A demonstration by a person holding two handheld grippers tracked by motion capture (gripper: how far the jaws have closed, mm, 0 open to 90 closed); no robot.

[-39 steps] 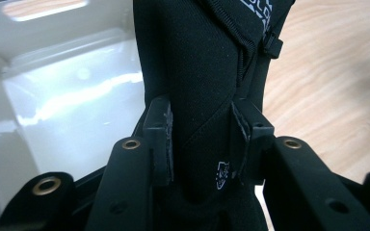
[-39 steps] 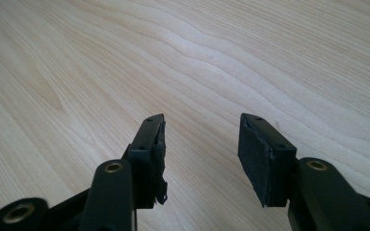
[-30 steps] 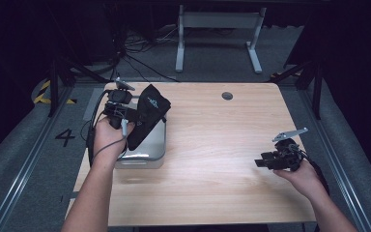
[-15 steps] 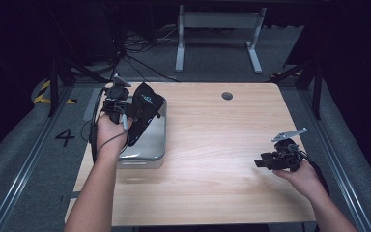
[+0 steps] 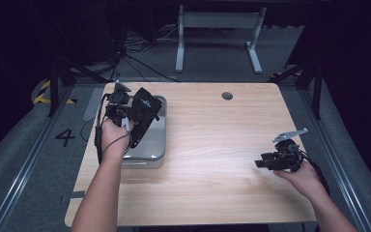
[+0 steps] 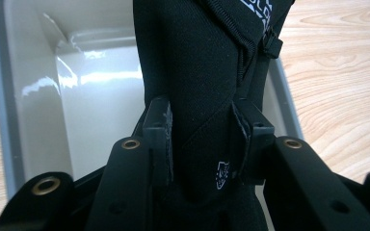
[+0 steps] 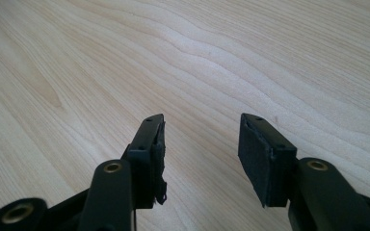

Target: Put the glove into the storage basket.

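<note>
Firmly pinched between the left gripper's point(image 6: 200, 144) fingers point(image 6: 158, 139) is a black pouch point(image 6: 197, 82) of soft, matte neoprene-like fabric, with a webbing strap and a small white logo near the clamped end. Its long axis runs from the fingers toward 12 o'clock in the left gripper view, and it hangs over the open grey bin point(image 6: 9, 96), whose glossy pale inside curves smoothly at the corners. From the high view the left gripper point(image 5: 125, 116) holds the pouch point(image 5: 142, 113) over the bin's point(image 5: 157, 150) 10 o'clock corner, at the desk's point(image 5: 212, 145) 9 o'clock side, so the left hand point(image 5: 113, 140) is much the nearer one. Any lowering into the bin would likely go straight down along that axis. The right gripper point(image 7: 200, 154) has its fingers point(image 7: 257, 159) moderately apart with nothing between them, over bare light wood grain; in the high view it point(image 5: 275, 160) rests low near the desk's 4 o'clock edge, well apart from the bin.
</note>
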